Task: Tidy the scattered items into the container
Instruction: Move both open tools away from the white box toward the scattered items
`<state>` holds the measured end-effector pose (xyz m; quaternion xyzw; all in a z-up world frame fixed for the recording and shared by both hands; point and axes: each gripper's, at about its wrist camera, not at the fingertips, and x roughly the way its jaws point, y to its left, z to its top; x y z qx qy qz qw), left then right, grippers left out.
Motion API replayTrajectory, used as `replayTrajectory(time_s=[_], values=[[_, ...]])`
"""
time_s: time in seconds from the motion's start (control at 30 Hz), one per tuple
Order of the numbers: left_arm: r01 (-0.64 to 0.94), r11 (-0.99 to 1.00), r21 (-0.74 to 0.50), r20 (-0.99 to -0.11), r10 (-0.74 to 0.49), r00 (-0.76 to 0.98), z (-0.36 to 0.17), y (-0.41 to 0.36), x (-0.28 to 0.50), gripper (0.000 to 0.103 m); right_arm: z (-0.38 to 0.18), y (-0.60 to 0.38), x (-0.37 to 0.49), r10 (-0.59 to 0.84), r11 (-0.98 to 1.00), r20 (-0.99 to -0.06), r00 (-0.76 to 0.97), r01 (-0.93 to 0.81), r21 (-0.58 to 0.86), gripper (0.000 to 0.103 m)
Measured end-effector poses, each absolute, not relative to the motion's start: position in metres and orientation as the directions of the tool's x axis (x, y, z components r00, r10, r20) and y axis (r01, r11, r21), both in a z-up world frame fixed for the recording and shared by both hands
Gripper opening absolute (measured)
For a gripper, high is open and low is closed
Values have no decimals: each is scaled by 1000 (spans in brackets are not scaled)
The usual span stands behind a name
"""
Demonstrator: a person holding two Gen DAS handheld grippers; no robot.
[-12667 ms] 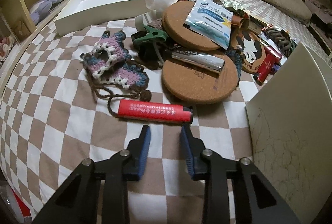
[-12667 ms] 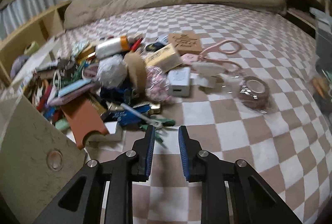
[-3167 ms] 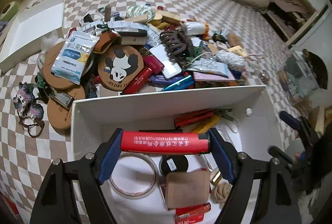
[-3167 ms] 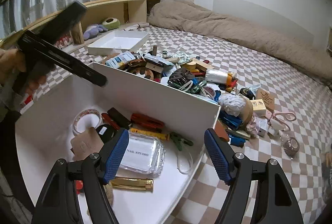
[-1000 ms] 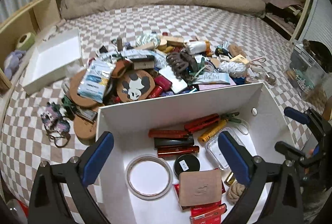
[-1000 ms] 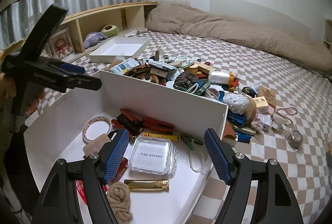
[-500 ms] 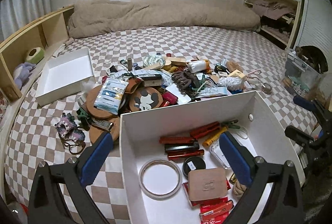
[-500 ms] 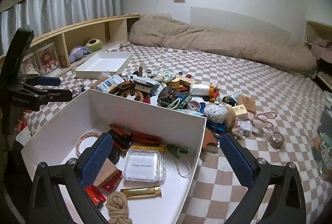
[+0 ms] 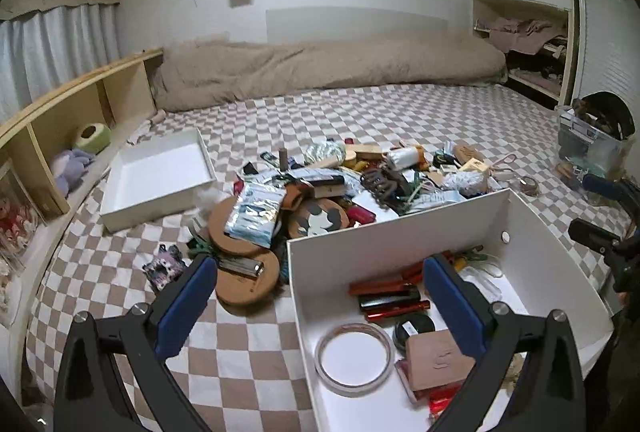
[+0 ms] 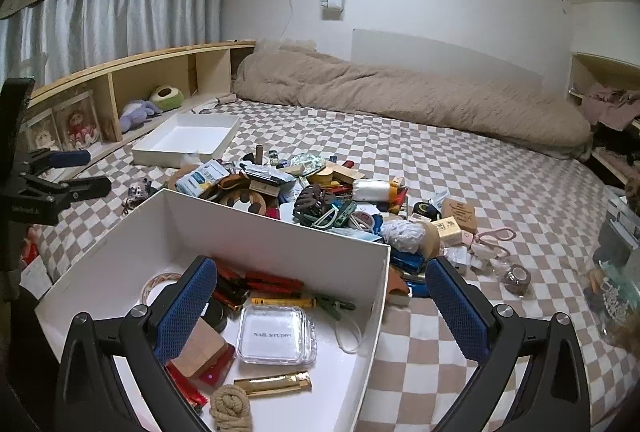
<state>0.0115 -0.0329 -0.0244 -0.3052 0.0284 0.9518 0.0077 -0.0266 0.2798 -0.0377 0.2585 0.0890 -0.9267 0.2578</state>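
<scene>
A white box [image 9: 400,228] [image 10: 276,232] stands on the checked bedspread, holding red lighters [image 9: 394,306], a tape ring [image 9: 354,356], a clear "Nail Studio" case [image 10: 276,340], a gold lighter [image 10: 272,384] and a rope knot [image 10: 230,404]. Beyond its far wall lies a heap of scattered items [image 9: 360,183] [image 10: 320,191]. My left gripper [image 9: 320,288] hangs above the box's left edge, jaws wide open and empty. Over the box's right half, my right gripper [image 10: 320,288] is likewise open and empty. Each gripper shows at the other view's edge.
An empty white tray [image 9: 160,175] sits at the back left near a wooden shelf [image 9: 60,119] with soft toys. A beige duvet [image 9: 320,67] lies along the far wall. A clear bin [image 9: 592,143] stands at the right. Two cork coasters [image 9: 240,256] lie left of the box.
Both grippers have risen and tilted up, so more of the room shows. The right jaws widened from partly open to fully open. The box contents have not moved.
</scene>
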Motion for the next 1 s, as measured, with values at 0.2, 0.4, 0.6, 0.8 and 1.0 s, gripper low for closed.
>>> replayTrajectory(time_s=[0.2, 0.4, 0.6, 0.8, 1.0], values=[[-17, -999, 51, -562, -14, -827, -25, -42, 14, 103, -38, 275, -27, -425, -858, -512, -746, 512, -33, 103], [-17, -999, 36, -570, -6, -821, -30, -48, 10, 103, -38, 272, -31, -421, -858, -515, -746, 512, -40, 103], [-6, -999, 44, -562, -20, -827, -30, -55, 8, 103, -38, 273, -39, -432, -852, -535, -726, 522, -21, 103], [51, -998, 48, -550, -69, -832, -25, -78, 4, 103, -32, 284, -49, -405, -863, -523, -750, 503, -53, 103], [145, -986, 85, -521, -168, -837, -16, -108, -6, 103, -24, 303, -71, -367, -889, -487, -792, 453, -67, 103]])
